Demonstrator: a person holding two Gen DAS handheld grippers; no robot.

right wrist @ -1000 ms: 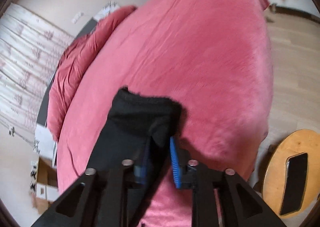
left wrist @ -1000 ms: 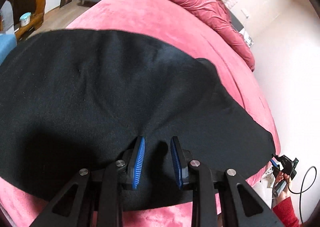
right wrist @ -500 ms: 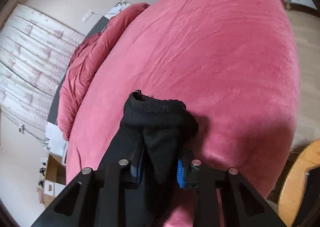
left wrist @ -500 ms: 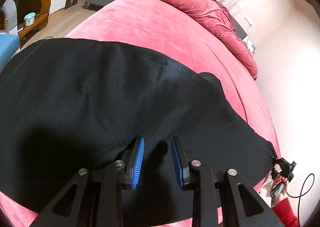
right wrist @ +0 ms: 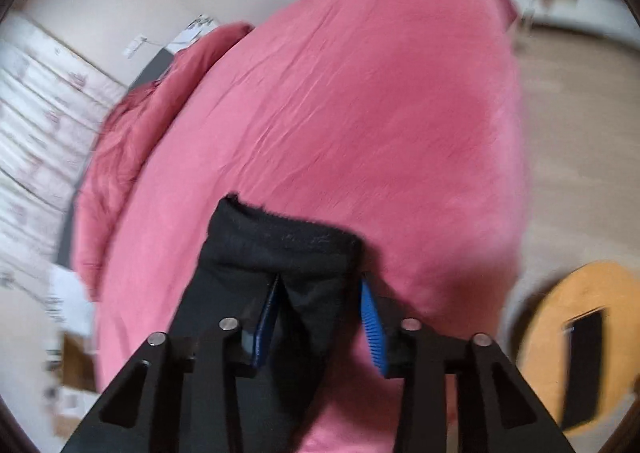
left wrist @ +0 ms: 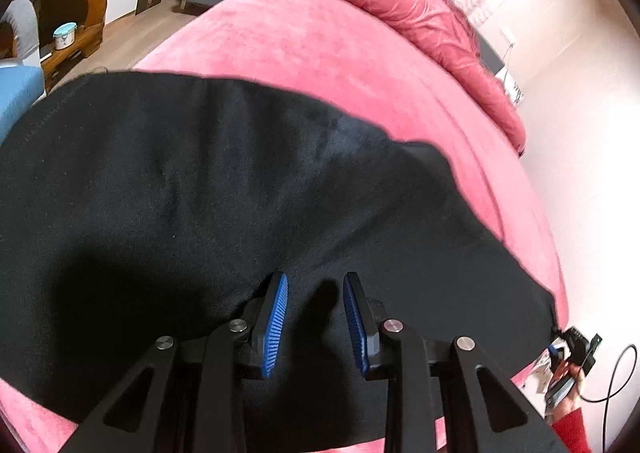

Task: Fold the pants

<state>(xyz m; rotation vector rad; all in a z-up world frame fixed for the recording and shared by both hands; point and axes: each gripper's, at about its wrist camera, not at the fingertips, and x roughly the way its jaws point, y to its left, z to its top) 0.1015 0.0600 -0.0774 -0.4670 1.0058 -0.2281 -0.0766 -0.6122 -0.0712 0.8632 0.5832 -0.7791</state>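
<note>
Black pants [left wrist: 240, 189] lie spread across the near edge of the pink bed [left wrist: 320, 65]. Right gripper [right wrist: 320, 313] was clamped on the cuff a moment ago — now opening, fabric loose between its jaws, so likely releasing. Left gripper [left wrist: 316, 317] unchanged — spread, cloth between its pads, not pinched.

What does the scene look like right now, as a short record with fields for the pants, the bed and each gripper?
pants: black pants, spread across the bed
bed: pink bed cover, bunched pink blanket at the far end
left gripper: left gripper over the black cloth, pads apart, cloth between them
right gripper: right gripper with jaws opening, a fold of the pants' hem end between them
nearby: round wooden stool beside the bed
</note>
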